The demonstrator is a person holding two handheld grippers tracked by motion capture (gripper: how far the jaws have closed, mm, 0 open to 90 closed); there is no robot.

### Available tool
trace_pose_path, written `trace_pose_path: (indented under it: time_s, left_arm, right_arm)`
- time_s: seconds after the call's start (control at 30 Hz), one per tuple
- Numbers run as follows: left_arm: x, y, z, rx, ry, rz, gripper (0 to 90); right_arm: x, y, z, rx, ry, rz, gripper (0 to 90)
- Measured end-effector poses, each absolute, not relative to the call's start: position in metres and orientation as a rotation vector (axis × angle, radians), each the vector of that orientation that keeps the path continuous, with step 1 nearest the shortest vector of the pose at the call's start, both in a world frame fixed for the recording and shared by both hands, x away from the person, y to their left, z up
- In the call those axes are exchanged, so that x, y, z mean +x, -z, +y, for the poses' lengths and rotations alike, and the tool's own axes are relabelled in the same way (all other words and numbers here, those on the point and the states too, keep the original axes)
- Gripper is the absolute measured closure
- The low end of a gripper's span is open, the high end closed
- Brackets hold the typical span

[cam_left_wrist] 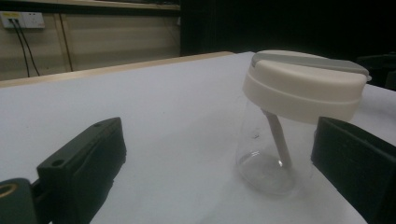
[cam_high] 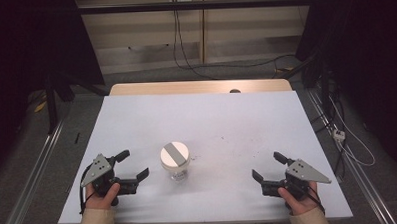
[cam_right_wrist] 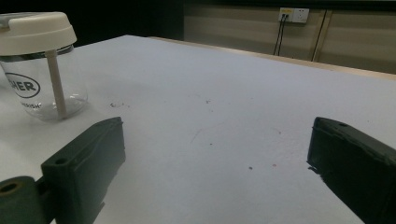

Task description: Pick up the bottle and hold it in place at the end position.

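Both grippers rest low over the white table, each with its jaws spread wide and nothing between them. From above, the left gripper sits just beside the jar, its jaws pointing toward it without touching; the right gripper lies well apart on the jar's other side, held by the right hand. The jar stands upright between the two, nearer the left one.

The left gripper view brings the jar close: clear glass, a cream lid with a grey strip, and a pale straw slanting inside. The right gripper view shows printed lettering on the glass and small dark specks on the table.
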State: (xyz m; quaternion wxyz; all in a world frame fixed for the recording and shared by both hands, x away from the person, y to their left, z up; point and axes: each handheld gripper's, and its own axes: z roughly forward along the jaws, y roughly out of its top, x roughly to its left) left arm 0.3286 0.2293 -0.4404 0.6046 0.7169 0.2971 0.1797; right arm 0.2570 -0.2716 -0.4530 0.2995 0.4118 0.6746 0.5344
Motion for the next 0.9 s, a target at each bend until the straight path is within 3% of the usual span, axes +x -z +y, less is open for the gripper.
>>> trace_pose_path:
  time_s: [0.9]
  left_arm:
    - [0.326,0.438,0.193,1.767,-0.324,0.635,3.0]
  right_arm:
    - [0.259,0.453,-0.271,1.094,-1.418,1.793,4.3]
